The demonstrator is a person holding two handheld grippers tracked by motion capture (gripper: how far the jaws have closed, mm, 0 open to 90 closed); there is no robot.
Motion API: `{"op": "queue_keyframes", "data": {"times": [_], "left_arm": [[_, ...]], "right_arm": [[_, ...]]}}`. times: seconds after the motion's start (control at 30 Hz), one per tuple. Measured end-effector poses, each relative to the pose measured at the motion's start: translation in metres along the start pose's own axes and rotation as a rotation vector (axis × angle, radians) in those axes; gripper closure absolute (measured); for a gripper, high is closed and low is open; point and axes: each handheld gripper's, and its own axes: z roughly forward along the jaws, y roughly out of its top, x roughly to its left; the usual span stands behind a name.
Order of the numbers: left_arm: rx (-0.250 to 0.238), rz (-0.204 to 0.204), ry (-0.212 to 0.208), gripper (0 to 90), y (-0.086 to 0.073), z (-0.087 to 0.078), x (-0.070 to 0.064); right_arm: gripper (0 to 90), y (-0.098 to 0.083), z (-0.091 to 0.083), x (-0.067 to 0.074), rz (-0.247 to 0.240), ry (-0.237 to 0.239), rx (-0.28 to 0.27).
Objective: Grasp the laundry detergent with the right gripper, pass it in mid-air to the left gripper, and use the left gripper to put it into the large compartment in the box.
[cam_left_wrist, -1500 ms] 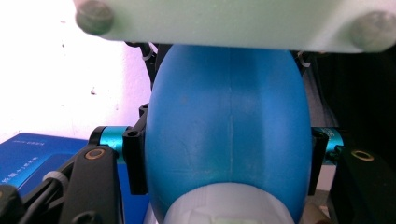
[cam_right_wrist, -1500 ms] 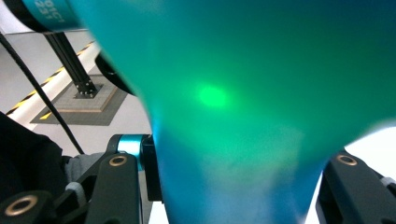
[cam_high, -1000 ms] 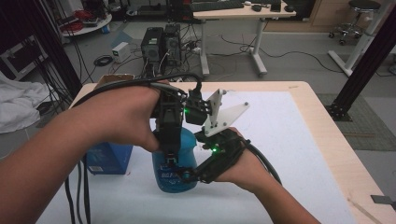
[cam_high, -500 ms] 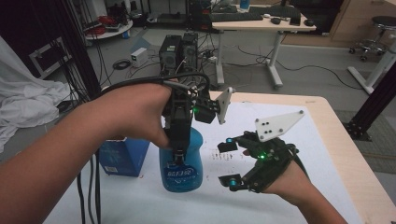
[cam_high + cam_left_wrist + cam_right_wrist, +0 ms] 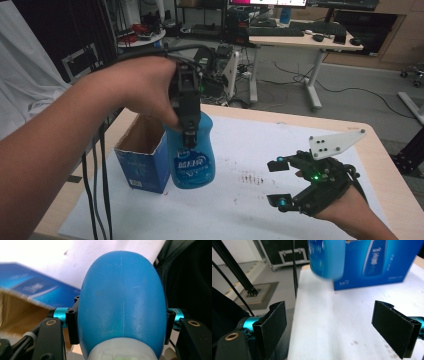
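Black grippers (image 5: 342,330) — cyan collars, trailing cables

Open box (image 5: 142,159) and bottle (image 5: 192,160) crowd left; white sheet (image 5: 280,150) bare centre, right

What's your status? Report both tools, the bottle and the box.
Left tool shut on blue bottle, lifted beside open blue box. Right tool open, empty, over white sheet. Nothing blocking.

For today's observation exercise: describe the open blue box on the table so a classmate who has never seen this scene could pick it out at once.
Start at the white sheet covering the wooden table, then look to its left edge. There stands the blue box, top open and showing brown cardboard inside. The blue bottle beside it, clamped in the left gripper, is rounded and glossy; the box is square-cornered.
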Motion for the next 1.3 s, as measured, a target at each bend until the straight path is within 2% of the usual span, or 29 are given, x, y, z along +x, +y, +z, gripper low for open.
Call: {"op": "queue_keyframes", "data": {"times": [0.03,0.07,0.13,0.17,0.2,0.23,0.27,0.3,0.37,0.4,0.43,0.47,0.5,0.53,0.6,0.67,0.7,0.73,0.77,0.8,0.87,0.9,0.93,1.0,1.1,1.2,1.3], "left_arm": [[0.000,0.000,0.000,38.2,0.000,0.000,0.000],[-0.001,-0.044,0.003,38.2,-0.008,-0.009,0.009],[-0.003,-0.086,0.006,38.2,-0.015,-0.017,0.017],[-0.003,-0.086,0.006,38.2,-0.015,-0.017,0.017],[-0.012,-0.126,0.011,38.2,-0.023,-0.024,0.025],[-0.012,-0.126,0.011,38.2,-0.023,-0.024,0.025],[-0.016,-0.166,0.017,38.2,-0.030,-0.031,0.031],[-0.016,-0.166,0.017,38.2,-0.030,-0.031,0.031],[-0.015,-0.225,0.023,38.2,-0.040,-0.039,0.040],[-0.016,-0.243,0.022,38.2,-0.043,-0.042,0.042],[-0.016,-0.243,0.022,38.2,-0.043,-0.042,0.042],[-0.022,-0.285,0.023,38.2,-0.049,-0.046,0.047],[-0.022,-0.285,0.023,38.2,-0.049,-0.046,0.047],[-0.021,-0.318,0.021,38.2,-0.053,-0.049,0.051],[-0.019,-0.351,0.015,38.2,-0.058,-0.052,0.056],[-0.028,-0.403,0.004,38.2,-0.063,-0.056,0.062],[-0.028,-0.403,0.004,38.2,-0.063,-0.056,0.062],[-0.031,-0.443,-0.006,38.2,-0.067,-0.059,0.066],[-0.031,-0.443,-0.006,38.2,-0.067,-0.059,0.066],[-0.042,-0.489,-0.012,38.2,-0.070,-0.063,0.070],[-0.050,-0.536,-0.017,38.2,-0.073,-0.065,0.073],[-0.050,-0.536,-0.017,38.2,-0.073,-0.065,0.073],[-0.053,-0.556,-0.016,38.2,-0.074,-0.065,0.075],[-0.048,-0.622,-0.013,38.2,-0.077,-0.065,0.082],[-0.046,-0.693,-0.014,38.2,-0.081,-0.063,0.090],[-0.033,-0.743,-0.002,38.2,-0.083,-0.061,0.096],[-0.023,-0.769,0.017,38.2,-0.084,-0.059,0.099]], "right_arm": [[12.2,0.000,-0.002,-0.001,-0.003,-0.001,0.011],[12.2,0.000,-0.004,-0.002,-0.005,0.001,0.025],[12.2,0.001,-0.006,-0.003,-0.005,-0.005,0.046],[12.2,0.001,-0.006,-0.003,-0.005,-0.005,0.046],[12.3,0.003,-0.009,-0.005,0.002,0.003,0.074],[12.3,0.003,-0.009,-0.005,0.002,0.003,0.074],[12.3,0.004,-0.012,-0.006,0.003,0.000,0.096],[12.3,0.004,-0.013,-0.007,0.007,-0.002,0.107],[12.3,0.005,-0.015,-0.009,0.014,-0.006,0.140],[12.3,0.004,-0.016,-0.010,0.014,-0.008,0.155],[12.3,0.004,-0.016,-0.010,0.014,-0.008,0.155],[12.3,0.004,-0.019,-0.013,0.027,-0.013,0.180],[12.3,0.004,-0.019,-0.013,0.027,-0.013,0.180],[12.3,0.004,-0.019,-0.013,0.029,-0.017,0.190],[12.3,0.003,-0.022,-0.014,0.037,-0.016,0.212],[12.3,0.002,-0.023,-0.015,0.041,-0.020,0.231],[12.3,0.002,-0.023,-0.015,0.041,-0.020,0.231],[12.3,0.001,-0.024,-0.016,0.044,-0.029,0.242],[12.3,0.000,-0.024,-0.017,0.046,-0.031,0.250],[12.3,0.000,-0.025,-0.017,0.044,-0.034,0.255],[12.3,-0.001,-0.026,-0.018,0.049,-0.044,0.268],[12.3,-0.002,-0.026,-0.019,0.047,-0.044,0.273],[12.3,-0.002,-0.027,-0.019,0.053,-0.045,0.276],[12.3,-0.002,-0.028,-0.019,0.046,-0.048,0.280],[12.3,-0.002,-0.028,-0.019,0.046,-0.056,0.277],[12.3,-0.003,-0.028,-0.018,0.038,-0.057,0.277],[12.3,-0.003,-0.029,-0.017,0.037,-0.061,0.279]]}}
